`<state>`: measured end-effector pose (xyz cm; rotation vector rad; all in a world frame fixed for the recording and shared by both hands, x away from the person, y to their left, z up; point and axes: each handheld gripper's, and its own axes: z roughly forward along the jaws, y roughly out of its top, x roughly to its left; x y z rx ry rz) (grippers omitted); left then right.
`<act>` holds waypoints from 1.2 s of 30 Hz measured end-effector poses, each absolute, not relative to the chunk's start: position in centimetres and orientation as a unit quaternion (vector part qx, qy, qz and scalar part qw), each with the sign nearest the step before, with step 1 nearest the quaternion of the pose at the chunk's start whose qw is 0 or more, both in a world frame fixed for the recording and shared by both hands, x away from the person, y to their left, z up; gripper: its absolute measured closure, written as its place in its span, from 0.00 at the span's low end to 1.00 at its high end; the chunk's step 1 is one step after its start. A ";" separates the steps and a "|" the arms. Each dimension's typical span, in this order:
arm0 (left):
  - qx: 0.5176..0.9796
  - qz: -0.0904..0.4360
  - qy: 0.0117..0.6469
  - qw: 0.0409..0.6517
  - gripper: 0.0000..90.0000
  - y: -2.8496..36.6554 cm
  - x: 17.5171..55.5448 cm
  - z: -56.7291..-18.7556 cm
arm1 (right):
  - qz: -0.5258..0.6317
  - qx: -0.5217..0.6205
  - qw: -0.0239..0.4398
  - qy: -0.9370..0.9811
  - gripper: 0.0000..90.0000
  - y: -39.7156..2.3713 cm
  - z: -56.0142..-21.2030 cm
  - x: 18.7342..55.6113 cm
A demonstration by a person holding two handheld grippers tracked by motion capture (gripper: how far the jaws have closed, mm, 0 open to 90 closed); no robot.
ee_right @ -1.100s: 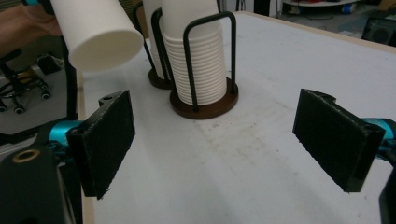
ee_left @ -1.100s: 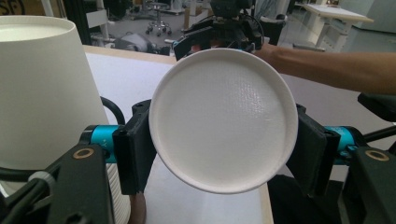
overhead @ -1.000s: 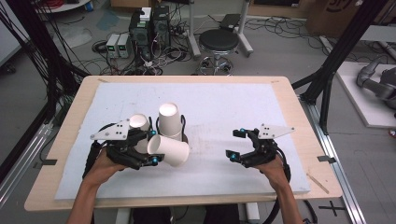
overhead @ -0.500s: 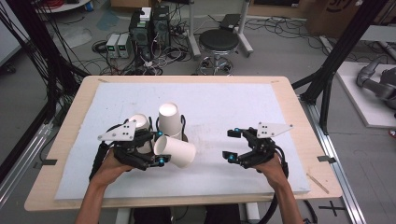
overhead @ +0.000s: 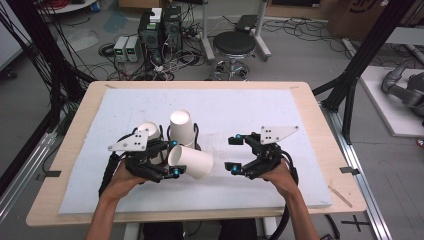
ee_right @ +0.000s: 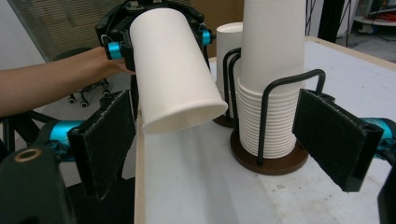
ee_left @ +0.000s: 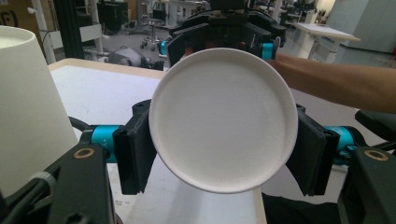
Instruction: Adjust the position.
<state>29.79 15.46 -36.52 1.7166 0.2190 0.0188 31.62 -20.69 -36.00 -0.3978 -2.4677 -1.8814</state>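
My left gripper (overhead: 173, 159) is shut on a white paper cup (overhead: 192, 161) held on its side, mouth toward the right. In the left gripper view the cup's base (ee_left: 223, 119) faces the camera, squeezed between the two black pads (ee_left: 135, 154). My right gripper (overhead: 232, 154) is open a short way right of the cup's mouth. Its jaws have just been opening, with nothing between them. In the right gripper view the held cup (ee_right: 173, 70) hangs ahead of the spread pads (ee_right: 105, 140), left of a cup stack (ee_right: 268, 93).
Two wire holders on dark round bases stand behind the left gripper, each with a stack of upturned white cups (overhead: 180, 127) (overhead: 148, 131). A white foam mat (overhead: 250, 110) covers most of the wooden table (overhead: 320, 130). A stool and cables are on the floor beyond.
My right gripper has moved left toward the cup's mouth and risen slightly. The left gripper and its cup have shifted only a little to the right.
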 end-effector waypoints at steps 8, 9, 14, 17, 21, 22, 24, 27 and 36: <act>0.755 0.006 0.099 0.649 0.37 14.9 29.9 -37.0 | -0.598 -0.117 0.029 -0.792 0.15 -19.5 -36.0 31.8; 0.754 0.005 0.099 0.649 0.37 14.9 29.9 -37.0 | -0.600 -0.114 0.027 -0.792 0.15 -19.3 -36.0 31.9; 0.751 0.002 0.097 0.653 0.37 14.5 29.8 -37.2 | -0.599 -0.107 0.044 -0.793 0.15 -18.5 -36.1 32.0; 0.749 0.001 0.097 0.656 0.37 14.3 29.8 -37.3 | -0.600 -0.104 0.048 -0.792 0.15 -18.0 -36.1 32.0; 0.746 -0.003 0.095 0.659 0.37 14.0 29.7 -37.4 | -0.603 -0.096 0.055 -0.790 0.15 -17.3 -36.2 32.1; 0.746 -0.002 0.094 0.659 0.37 14.0 29.7 -37.4 | -0.603 -0.093 0.056 -0.790 0.15 -17.1 -36.2 32.1; 0.745 -0.004 0.094 0.661 0.37 13.8 29.7 -37.4 | -0.604 -0.089 0.057 -0.790 0.15 -16.8 -36.2 32.1; 0.744 -0.006 0.093 0.662 0.37 13.7 29.6 -37.4 | -0.603 -0.084 0.060 -0.791 0.15 -16.4 -36.3 32.1; 0.740 -0.008 0.089 0.666 0.37 13.7 29.6 -37.3 | -0.598 -0.078 0.068 -0.794 0.15 -15.6 -36.4 32.0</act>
